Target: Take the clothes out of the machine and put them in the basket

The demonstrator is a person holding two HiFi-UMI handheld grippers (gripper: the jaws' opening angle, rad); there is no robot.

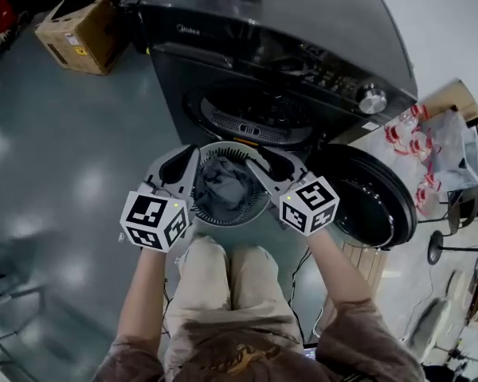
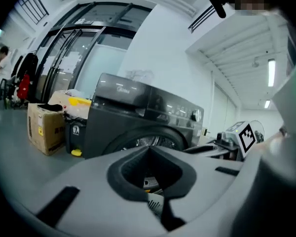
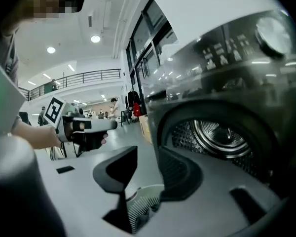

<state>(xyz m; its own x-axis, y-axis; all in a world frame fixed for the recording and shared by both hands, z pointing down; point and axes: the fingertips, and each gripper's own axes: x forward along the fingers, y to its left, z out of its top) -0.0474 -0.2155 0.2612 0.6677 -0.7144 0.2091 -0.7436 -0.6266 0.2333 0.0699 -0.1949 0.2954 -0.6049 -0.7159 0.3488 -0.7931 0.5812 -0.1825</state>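
Grey clothes [image 1: 221, 183] are seen heaped in the round slatted basket [image 1: 247, 213], which is set on the floor just in front of the dark washing machine [image 1: 303, 46]. Both grippers are held just above the basket's rim, one at each side. The left gripper [image 2: 149, 149] is clenched, its tips met with nothing caught between them. The right gripper [image 3: 147, 157] is released, its jaws a little apart and empty, with the basket's slats seen through the gap. The door [image 1: 374, 201] is swung wide open to the right. As much of the drum [image 3: 222, 137] as is shown looks bare, though its near lower part is hidden.

The step in hand is judged to be a return to the drum for whatever may be left. It would be done well if both pairs of jaws were spread fully before the opening is entered, so that a thick fold can be taken rather than a thin edge. The hidden floor of the drum should be looked over first. The grippers are best carried in to the left of the door and clear of the opening's rim. Any garment should be lifted high enough that nothing is dragged over the basket's rim.
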